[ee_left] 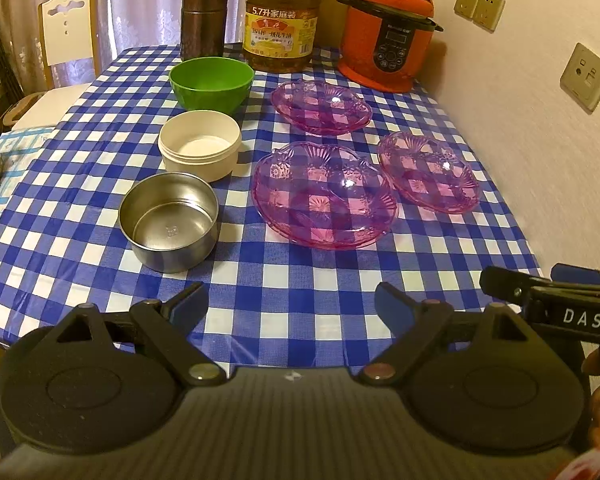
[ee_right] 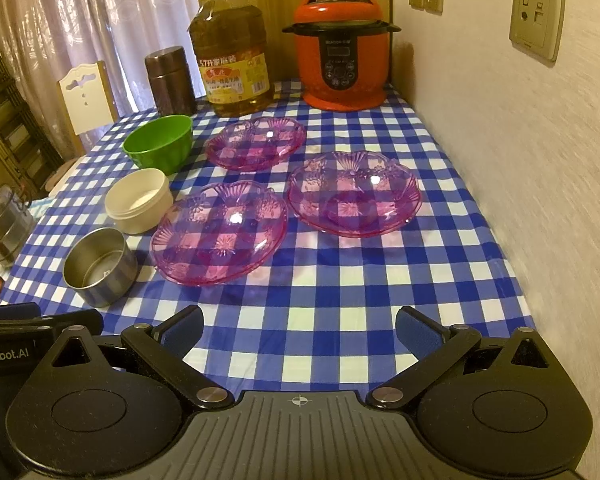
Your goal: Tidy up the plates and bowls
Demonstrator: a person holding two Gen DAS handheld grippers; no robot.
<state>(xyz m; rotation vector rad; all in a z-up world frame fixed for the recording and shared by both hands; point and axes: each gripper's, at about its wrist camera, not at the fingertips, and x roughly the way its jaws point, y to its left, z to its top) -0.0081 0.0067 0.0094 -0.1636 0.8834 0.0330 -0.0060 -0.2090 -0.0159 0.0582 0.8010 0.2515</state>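
Note:
Three pink clear plates lie on the blue checked table: a near one (ee_left: 324,196) (ee_right: 220,232), a right one (ee_left: 428,172) (ee_right: 354,194) and a far one (ee_left: 320,106) (ee_right: 256,142). To their left stand a steel bowl (ee_left: 168,228) (ee_right: 100,266), a cream bowl (ee_left: 200,146) (ee_right: 138,200) and a green bowl (ee_left: 211,84) (ee_right: 158,144) in a row. My left gripper (ee_left: 292,304) is open and empty above the table's near edge. My right gripper (ee_right: 300,328) is open and empty, also at the near edge; it also shows in the left wrist view (ee_left: 548,292).
A red pressure cooker (ee_left: 386,32) (ee_right: 342,50), an oil bottle (ee_left: 282,20) (ee_right: 232,56) and a brown flask (ee_left: 203,22) (ee_right: 170,80) stand along the far edge. A wall (ee_right: 540,200) runs along the right. A chair (ee_left: 70,32) and a steel container (ee_right: 2,224) are on the left.

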